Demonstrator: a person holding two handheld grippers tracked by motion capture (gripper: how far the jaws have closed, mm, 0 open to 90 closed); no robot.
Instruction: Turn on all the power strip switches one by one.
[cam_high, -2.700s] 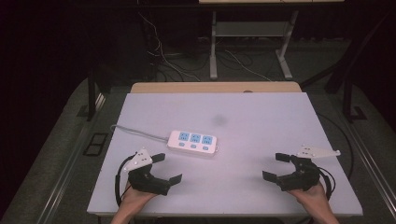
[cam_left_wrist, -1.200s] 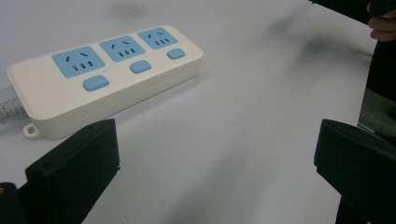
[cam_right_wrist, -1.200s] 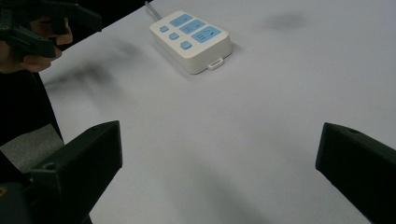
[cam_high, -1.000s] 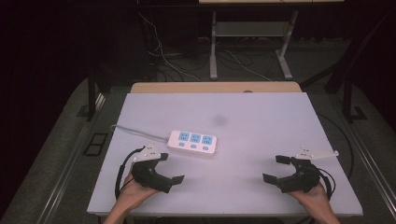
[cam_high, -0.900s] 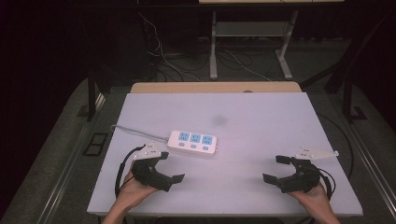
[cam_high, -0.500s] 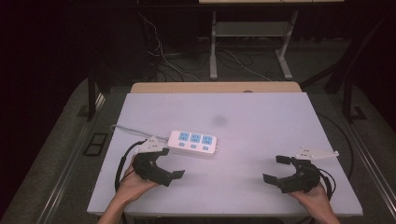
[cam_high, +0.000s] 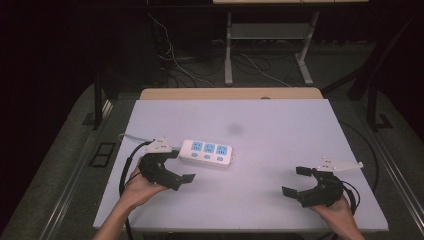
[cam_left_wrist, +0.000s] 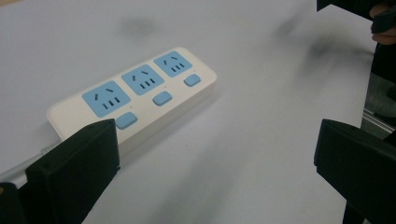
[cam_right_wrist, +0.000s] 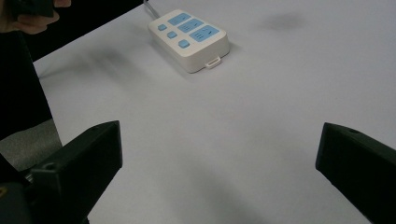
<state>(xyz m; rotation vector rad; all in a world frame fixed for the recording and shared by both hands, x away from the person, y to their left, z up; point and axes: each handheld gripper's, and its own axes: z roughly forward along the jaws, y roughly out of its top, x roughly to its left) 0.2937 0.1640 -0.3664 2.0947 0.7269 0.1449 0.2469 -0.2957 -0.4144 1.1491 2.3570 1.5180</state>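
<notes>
High view: fixed above the near edge, looking forward and down over the whole desk (cam_high: 280, 130). Left gripper view: low, close, facing the power strip (cam_left_wrist: 135, 95). Right gripper view: low, farther off, facing the same power strip (cam_right_wrist: 190, 37) across bare desk.

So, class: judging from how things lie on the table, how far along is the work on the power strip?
Done: nothing yet; the power strip lies flat and ungripped. In hand: the left gripper, open, sits beside its cable end. Left: the grasp itself; the right gripper waits open, well away.
</notes>
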